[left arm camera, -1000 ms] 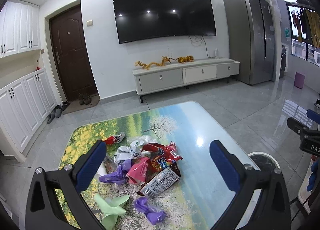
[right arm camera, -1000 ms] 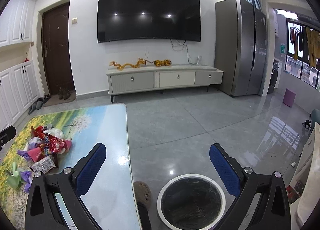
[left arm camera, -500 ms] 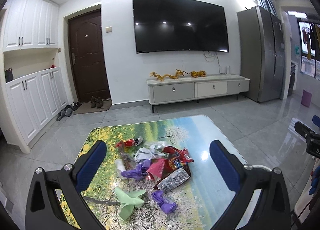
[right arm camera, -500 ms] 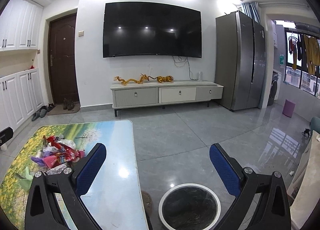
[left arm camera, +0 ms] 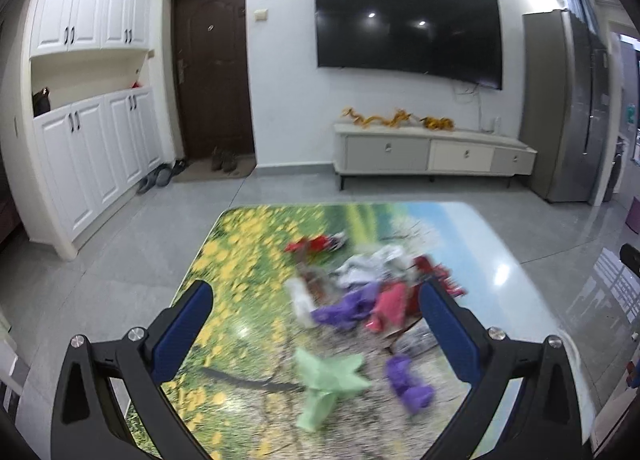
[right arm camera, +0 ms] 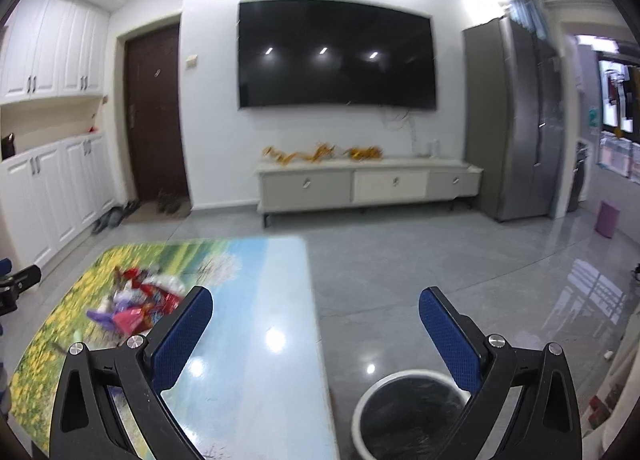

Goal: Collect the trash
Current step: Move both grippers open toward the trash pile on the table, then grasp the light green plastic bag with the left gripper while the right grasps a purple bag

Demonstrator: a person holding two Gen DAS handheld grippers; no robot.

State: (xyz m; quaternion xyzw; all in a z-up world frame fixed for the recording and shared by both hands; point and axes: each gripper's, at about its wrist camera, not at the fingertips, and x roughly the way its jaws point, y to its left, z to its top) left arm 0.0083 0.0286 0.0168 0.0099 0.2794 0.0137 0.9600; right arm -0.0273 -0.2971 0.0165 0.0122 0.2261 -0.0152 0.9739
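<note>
Both grippers are held spread and empty. Ahead of the left gripper point(left arm camera: 316, 324), on the landscape-printed bench point(left arm camera: 472, 232), the heap of crumpled coloured wrappers point(left arm camera: 360, 292) is seen nearer; a white-rimmed round bin point(right arm camera: 408, 412) sits below the right gripper point(right arm camera: 316, 324).

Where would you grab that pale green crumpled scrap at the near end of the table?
Probably from above, at the narrow twisted tail of the green scrap. It lies flat, apart from the pile of wrappers, with a wide flared top and a thinner bunched end toward the camera, which fingers could close across. The left gripper is open above it.
</note>
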